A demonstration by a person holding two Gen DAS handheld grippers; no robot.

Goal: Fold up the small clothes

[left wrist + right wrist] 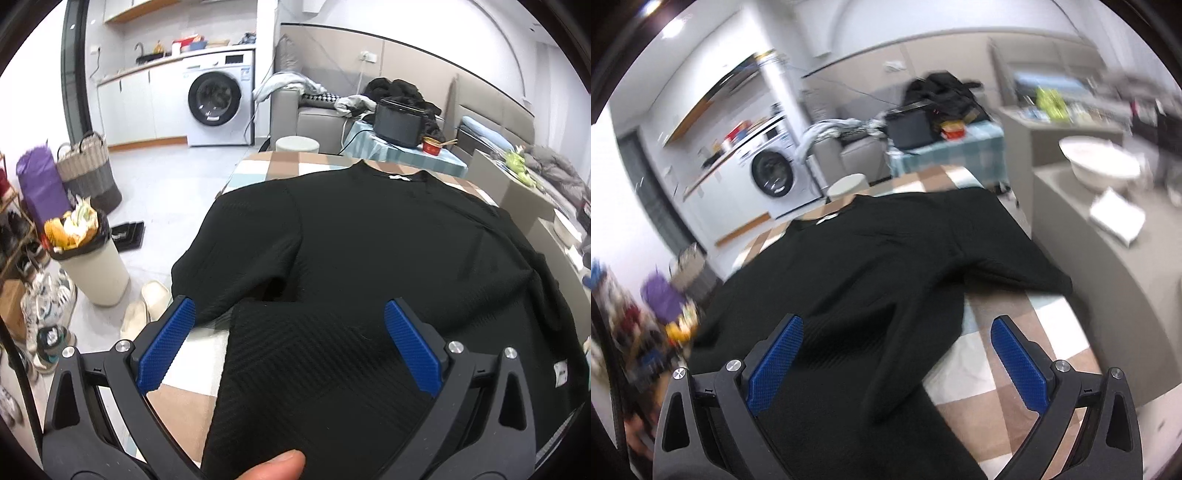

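Note:
A black short-sleeved T-shirt (pixel 369 240) lies spread flat on a checked tablecloth (pixel 258 166), collar at the far end. My left gripper (pixel 288 314) is open, jaws wide, above the shirt's near left hem and left sleeve. A thumb shows at the bottom of that view. In the right wrist view the same shirt (pixel 871 266) lies on the tablecloth (pixel 1008 350). My right gripper (pixel 897 328) is open, jaws wide, over the shirt's near right hem, with the right sleeve stretching off to the right. This view is blurred.
Left of the table stand a full waste bin (pixel 88 258), shoes and slippers (pixel 144 314) on the floor, and baskets. A washing machine (pixel 218 99) is at the back. A small table with a black appliance (pixel 399 122) is behind. A grey counter with a white bowl (pixel 1100 166) is on the right.

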